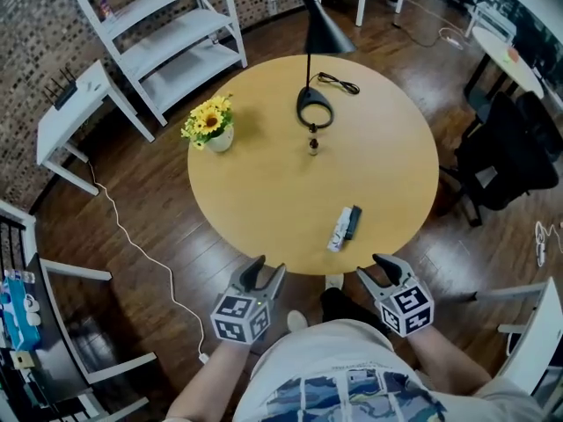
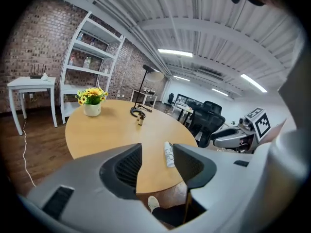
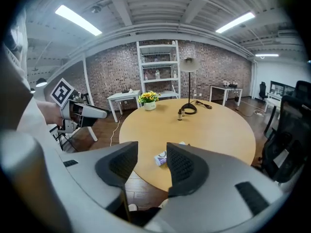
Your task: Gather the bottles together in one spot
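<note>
One white bottle (image 1: 338,231) lies ahead of parted fingers (image 1: 376,280).

Matt wooden table (image 1: 264,200), glossy dark floorboards (image 1: 158,209), perhaps laminate

Head view: both grippers sit at bottom centre of frame, side by side, well apart, ahead of the torso (image 1: 343,381). The left gripper (image 1: 266,272) is left of centre, fingers apart, tips aimed up-frame and tilted downward. The right gripper (image 1: 376,269) is right of centre, fingers apart too, same aim. Marker cubes face the camera. The left forearm (image 1: 207,385) and right forearm (image 1: 449,367) enter from the bottom edge. Each gripper view confirms parted fingers.
</note>
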Demonstrator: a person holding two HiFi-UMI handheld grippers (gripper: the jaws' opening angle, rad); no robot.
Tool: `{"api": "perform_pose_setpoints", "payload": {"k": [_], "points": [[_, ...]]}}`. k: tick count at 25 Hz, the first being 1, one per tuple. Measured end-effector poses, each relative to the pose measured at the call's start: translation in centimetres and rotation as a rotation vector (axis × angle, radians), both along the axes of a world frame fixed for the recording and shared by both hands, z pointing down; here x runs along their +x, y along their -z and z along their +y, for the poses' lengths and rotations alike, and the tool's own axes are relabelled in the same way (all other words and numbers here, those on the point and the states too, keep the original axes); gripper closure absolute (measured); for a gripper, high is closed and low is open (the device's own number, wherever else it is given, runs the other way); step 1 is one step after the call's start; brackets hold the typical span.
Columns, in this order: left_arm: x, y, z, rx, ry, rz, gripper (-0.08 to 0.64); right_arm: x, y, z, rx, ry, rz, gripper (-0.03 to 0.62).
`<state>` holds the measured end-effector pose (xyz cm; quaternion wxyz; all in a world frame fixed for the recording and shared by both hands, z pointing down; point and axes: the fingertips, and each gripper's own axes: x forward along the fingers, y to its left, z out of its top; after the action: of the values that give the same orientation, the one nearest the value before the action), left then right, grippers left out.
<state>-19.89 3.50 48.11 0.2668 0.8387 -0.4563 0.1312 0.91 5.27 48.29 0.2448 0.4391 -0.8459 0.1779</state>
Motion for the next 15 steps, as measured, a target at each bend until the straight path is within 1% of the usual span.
{"api": "perform_pose_setpoints", "payload": {"k": [8, 15], "points": [[-2.8, 0.6, 5.5, 0.001, 0.009, 0.014, 0.371, -1.4, -0.1, 6.1, 0.003, -0.038, 0.026, 0.38], [-2.9, 0.4, 8.8, -0.014, -0.029, 0.016, 0.371, -1.5, 0.2, 8.9, 0.008, -0.064, 0.05, 0.38]]}}
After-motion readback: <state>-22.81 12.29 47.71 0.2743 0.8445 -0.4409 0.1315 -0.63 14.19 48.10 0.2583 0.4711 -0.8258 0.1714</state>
